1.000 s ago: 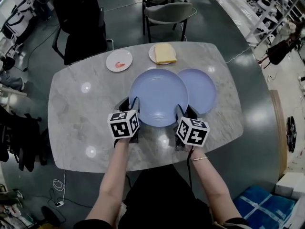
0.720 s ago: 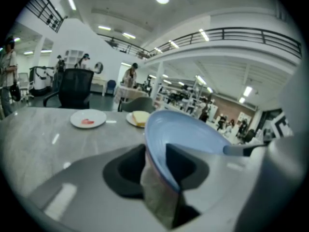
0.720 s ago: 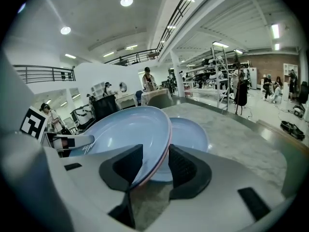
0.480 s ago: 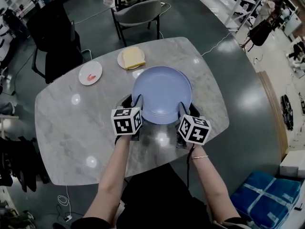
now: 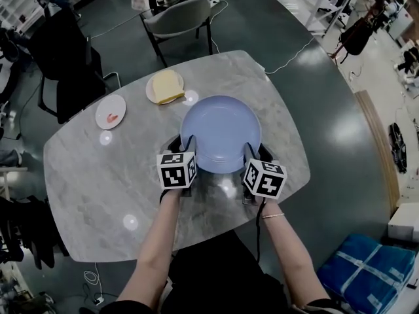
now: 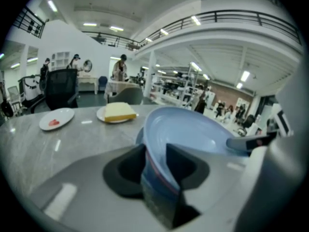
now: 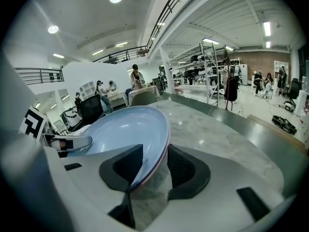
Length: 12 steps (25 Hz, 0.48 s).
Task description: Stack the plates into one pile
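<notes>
The table (image 5: 98, 175) is grey marble, and the work happens at its near edge. There the blue plate (image 5: 220, 129) is held by its near rim from both sides. It covers the lower plate (image 6: 138, 135) almost fully, so only a dark blue piece of that one shows, in the left gripper view.

The left gripper (image 5: 185, 142) has the rim between its jaws. They have just been opening a little, but both pads seem to touch the rim. The right gripper (image 5: 254, 150) is opened wide and closed on the rim in the same way.

In both gripper views the near edge of the plate looks raised. I judge that the plate is not yet fully laid down.

To do this step well, I think both hands should sink together, so that the plate comes down flat and its rim lies ring on ring. Only then should both jaws open, at the same time. If one opens first, the plate may tip or slide off centre. After that, each gripper should draw straight back toward the person without pushing the pile.

The bread plate (image 5: 165, 87) and the small plate (image 5: 110, 112) stand well apart, on the far left.
</notes>
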Available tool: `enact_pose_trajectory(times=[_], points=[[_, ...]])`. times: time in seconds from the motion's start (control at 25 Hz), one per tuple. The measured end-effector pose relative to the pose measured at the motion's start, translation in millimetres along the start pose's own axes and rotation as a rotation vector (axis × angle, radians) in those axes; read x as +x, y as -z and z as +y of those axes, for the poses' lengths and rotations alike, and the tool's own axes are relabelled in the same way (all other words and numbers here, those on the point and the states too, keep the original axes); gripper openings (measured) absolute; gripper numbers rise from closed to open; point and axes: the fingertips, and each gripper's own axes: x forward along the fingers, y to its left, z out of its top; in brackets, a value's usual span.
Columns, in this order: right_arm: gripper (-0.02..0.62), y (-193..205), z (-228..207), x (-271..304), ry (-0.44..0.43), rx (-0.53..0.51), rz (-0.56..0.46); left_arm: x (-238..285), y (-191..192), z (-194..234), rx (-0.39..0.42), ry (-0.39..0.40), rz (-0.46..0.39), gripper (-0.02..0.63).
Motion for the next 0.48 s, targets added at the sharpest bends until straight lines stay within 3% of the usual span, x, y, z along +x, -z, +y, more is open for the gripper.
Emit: enact_pose_trajectory(times=[0.48], points=[[0.147, 1, -4, 15, -0.026, -0.018, 0.004, 14, 11, 5, 0.031, -0.042, 0.045, 0.147]])
